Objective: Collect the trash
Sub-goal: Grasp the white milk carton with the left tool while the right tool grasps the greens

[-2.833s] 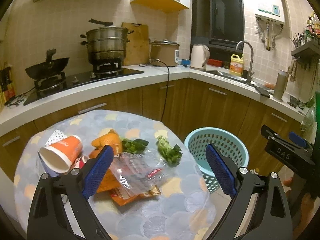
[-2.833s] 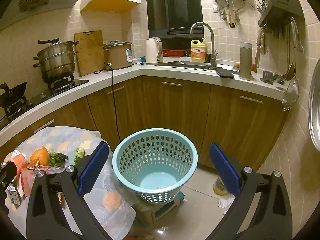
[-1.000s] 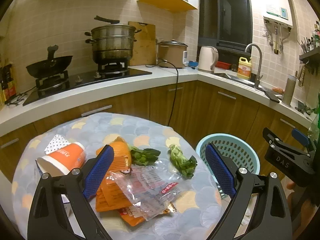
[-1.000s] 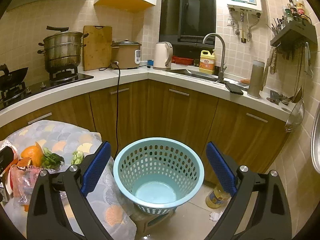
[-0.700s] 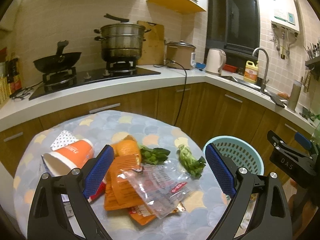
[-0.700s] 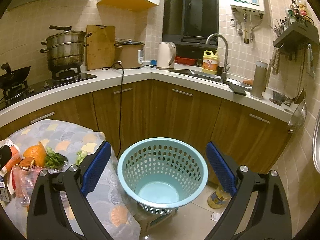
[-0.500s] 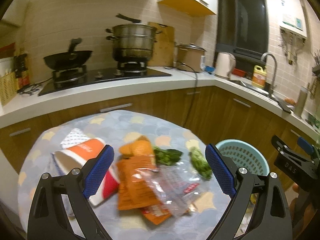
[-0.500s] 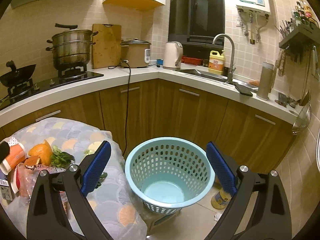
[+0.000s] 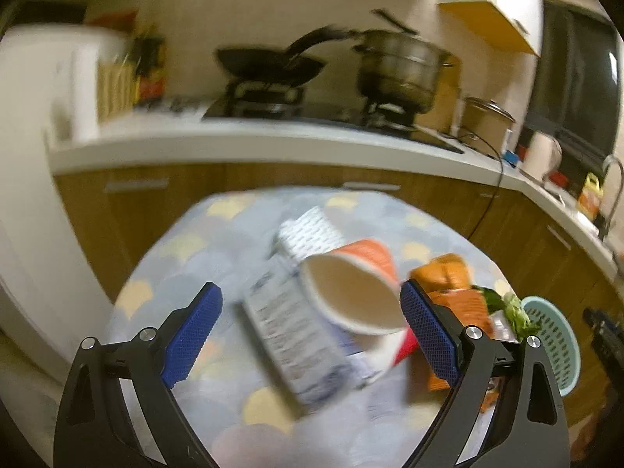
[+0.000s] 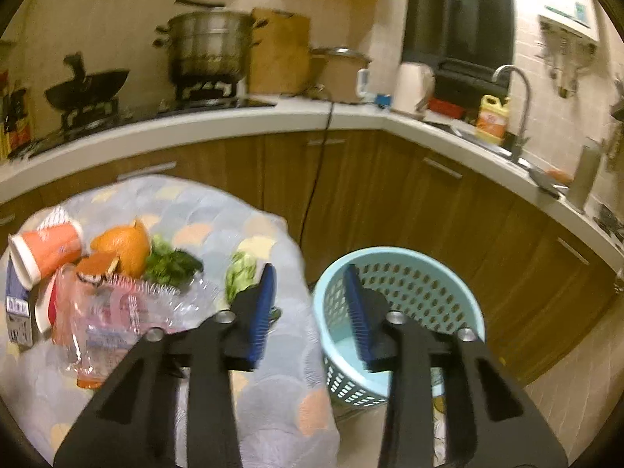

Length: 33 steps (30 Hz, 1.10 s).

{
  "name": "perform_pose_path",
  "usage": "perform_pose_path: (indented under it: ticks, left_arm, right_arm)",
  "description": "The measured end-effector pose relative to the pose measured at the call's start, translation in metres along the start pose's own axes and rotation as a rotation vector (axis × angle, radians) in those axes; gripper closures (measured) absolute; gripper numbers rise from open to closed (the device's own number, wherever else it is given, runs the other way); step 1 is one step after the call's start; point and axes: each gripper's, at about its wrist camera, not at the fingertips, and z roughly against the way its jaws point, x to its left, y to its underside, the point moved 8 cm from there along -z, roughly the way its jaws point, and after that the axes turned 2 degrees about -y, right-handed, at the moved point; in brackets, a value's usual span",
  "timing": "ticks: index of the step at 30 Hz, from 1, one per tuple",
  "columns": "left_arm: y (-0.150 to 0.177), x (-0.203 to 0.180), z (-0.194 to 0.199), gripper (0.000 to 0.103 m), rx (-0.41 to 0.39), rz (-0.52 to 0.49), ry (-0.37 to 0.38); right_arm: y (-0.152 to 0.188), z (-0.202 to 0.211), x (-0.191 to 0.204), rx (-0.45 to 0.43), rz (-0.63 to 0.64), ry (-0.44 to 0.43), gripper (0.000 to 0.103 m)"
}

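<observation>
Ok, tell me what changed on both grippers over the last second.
The left gripper swung left across the table, its open fingers now framing the orange paper cup. The right gripper is closing on nothing, and shifted left. The trash and the light blue plastic basket lie where they were.

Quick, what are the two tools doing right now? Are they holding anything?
Left tool: open, holding nothing; the paper cup lies on the table ahead of it.
Right tool: closing, nothing between its jaws.

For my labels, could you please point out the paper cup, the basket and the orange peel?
Paper cup (image 9: 353, 300), left wrist view, inside its open mouth.
Basket (image 10: 419, 277), right wrist view, perforated inner wall.
Orange peel (image 10: 123, 247), right wrist view, outer skin.
</observation>
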Motion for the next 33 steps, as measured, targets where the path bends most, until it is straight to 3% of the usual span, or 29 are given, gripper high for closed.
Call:
perform_pose_path:
  ticks: [6,9,13,16,19,20,22,23,33]
  left_arm:
    - [0.005,0.03,-0.026,0.014,0.089,0.043,0.054]
    - [0.02,0.03,-0.044,0.014,0.187,0.068,0.114]
    - [0.034,0.019,-0.056,0.014,0.236,0.107,0.134]
    - [0.044,0.006,-0.065,0.014,0.272,0.08,0.112]
    - [0.052,0.001,-0.074,0.024,0.299,0.056,0.071]
    - [0.054,0.0,-0.075,0.025,0.305,0.059,0.079]
    - [0.057,0.0,-0.076,0.028,0.312,0.08,0.1]
    - [0.058,-0.001,-0.076,0.032,0.311,0.086,0.108]
    - [0.055,0.009,-0.059,0.046,0.255,0.102,0.052]
  right_arm:
    - [0.007,-0.014,0.005,0.037,-0.003,-0.023,0.073]
    - [0.009,-0.02,0.004,0.059,-0.013,-0.023,0.073]
    - [0.013,-0.027,0.001,0.077,-0.021,-0.015,0.073]
    - [0.013,-0.031,-0.004,0.08,-0.027,-0.015,0.072]
    - [0.013,-0.041,-0.009,0.088,-0.034,-0.037,0.072]
    - [0.013,-0.043,-0.01,0.092,-0.034,-0.045,0.071]
    - [0.012,-0.051,-0.009,0.103,-0.033,-0.085,0.052]
    - [0.012,-0.054,-0.008,0.107,-0.034,-0.102,0.049]
    - [0.016,-0.089,0.024,0.187,-0.016,-0.258,0.048]
